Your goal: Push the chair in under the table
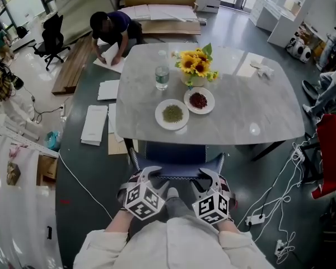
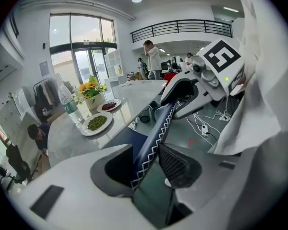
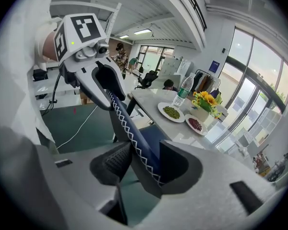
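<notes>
At the near edge of the grey stone-look table [image 1: 252, 116]: both my grippers on the chair back.
My left gripper [image 1: 152, 174] and my right gripper [image 1: 204, 176] each have the jaws closed on the top edge of the backrest [image 2: 156, 131] of the dark blue padded chair with white zigzag stitching [image 1: 176, 153], one near each corner. The seat is partly under the table top; the backrest is outside. On the table stand two white plates [image 1: 172, 114], a clear water bottle [image 1: 162, 77] and a pot of sunflowers [image 1: 196, 63].
</notes>
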